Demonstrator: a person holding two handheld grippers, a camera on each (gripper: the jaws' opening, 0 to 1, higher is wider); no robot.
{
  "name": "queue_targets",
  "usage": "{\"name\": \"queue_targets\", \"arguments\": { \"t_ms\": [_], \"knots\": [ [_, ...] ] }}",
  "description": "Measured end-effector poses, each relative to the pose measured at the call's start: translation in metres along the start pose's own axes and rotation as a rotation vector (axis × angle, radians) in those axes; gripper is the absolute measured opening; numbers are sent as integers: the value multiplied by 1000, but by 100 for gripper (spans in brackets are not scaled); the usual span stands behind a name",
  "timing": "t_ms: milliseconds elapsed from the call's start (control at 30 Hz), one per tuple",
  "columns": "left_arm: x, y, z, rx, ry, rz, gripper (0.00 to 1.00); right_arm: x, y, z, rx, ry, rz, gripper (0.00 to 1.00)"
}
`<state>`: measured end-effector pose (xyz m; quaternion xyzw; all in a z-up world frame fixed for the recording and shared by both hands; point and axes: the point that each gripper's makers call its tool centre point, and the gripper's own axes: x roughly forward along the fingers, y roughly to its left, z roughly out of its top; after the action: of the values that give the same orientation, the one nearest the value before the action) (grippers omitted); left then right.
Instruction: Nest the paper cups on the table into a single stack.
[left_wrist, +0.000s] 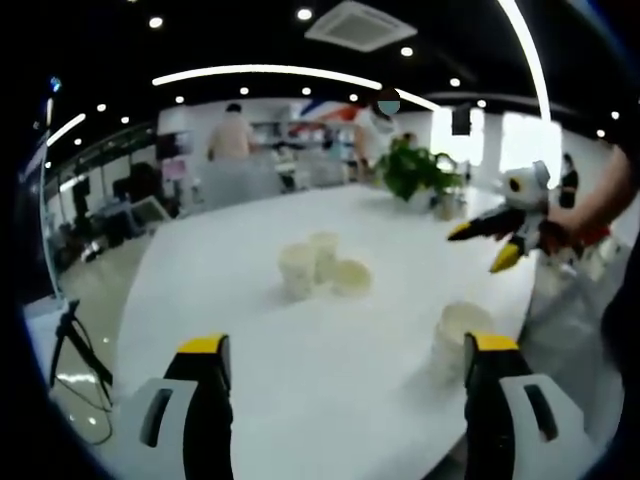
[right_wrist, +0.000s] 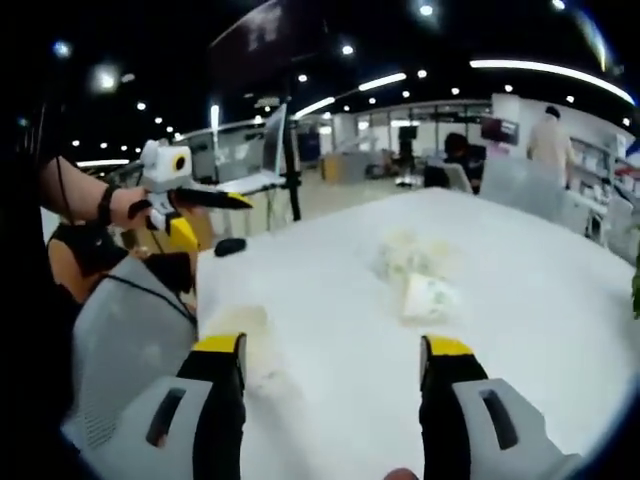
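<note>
Lone paper cup (left_wrist: 458, 335) just beside left gripper's (left_wrist: 345, 365) right jaw

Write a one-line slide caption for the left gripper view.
Open left gripper faces a white table with three clustered paper cups and one nearer cup; right gripper hovers open.

Surface (left_wrist: 250, 400): white, smooth, slight sheen, faint reflections of ceiling lights. Cups (left_wrist: 322, 266): cream paper, matt; near cup (left_wrist: 456, 335) same, pale. Left claw (left_wrist: 345, 360): hard plastic, black jaws with yellow tips, grey-white shell, semi-gloss. Right claw (right_wrist: 330, 360): same plastic, black, yellow tips, light grey body. Chair (right_wrist: 130, 340) at left in right gripper view: grey, looks matt plastic. Floor (left_wrist: 95, 290): glossy, reflective. Plant (left_wrist: 415, 168) at far end: green leaves; blurred, finish unclear.
</note>
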<state>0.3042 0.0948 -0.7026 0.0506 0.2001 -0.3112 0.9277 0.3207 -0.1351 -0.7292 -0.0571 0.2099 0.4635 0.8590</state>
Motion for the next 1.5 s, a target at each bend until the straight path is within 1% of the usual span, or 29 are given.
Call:
{"name": "queue_targets", "arguments": {
  "t_ms": [200,333,500,600,633,733,833,1000,1067,1300,1367,1500],
  "knots": [
    [-1,4,2,-14,-9,10,95,-18,-27,-7,57,-10,-93,73],
    [-1,6,3,-14,-8,10,95,-27,-38,-12,66,-11,-140,78],
    [2,6,7,7,-2,4,94,-35,-44,-19,78,-13,-180,82],
    [5,10,10,7,-12,6,94,-40,-50,-26,90,-1,-212,89],
    [6,11,11,7,-10,4,94,-42,-50,-26,104,-11,-218,93],
    [9,15,9,9,0,-1,94,-45,-52,-27,123,-19,-235,100],
    [10,19,10,8,-1,-2,95,-46,-52,-26,111,-23,-242,100],
    [19,27,16,6,-9,-5,95,-45,-52,-24,94,-20,-251,100],
    [27,31,19,13,-16,-13,95,-45,-53,-25,92,-16,-258,100],
    [60,46,20,23,-26,-30,96,-44,-55,-25,94,-19,-285,99],
    [69,48,19,24,-25,-38,96,-43,-54,-23,100,-33,-291,99],
    [95,51,19,54,-32,-58,96,-36,-55,-27,113,-30,-309,99]
  ]
}}
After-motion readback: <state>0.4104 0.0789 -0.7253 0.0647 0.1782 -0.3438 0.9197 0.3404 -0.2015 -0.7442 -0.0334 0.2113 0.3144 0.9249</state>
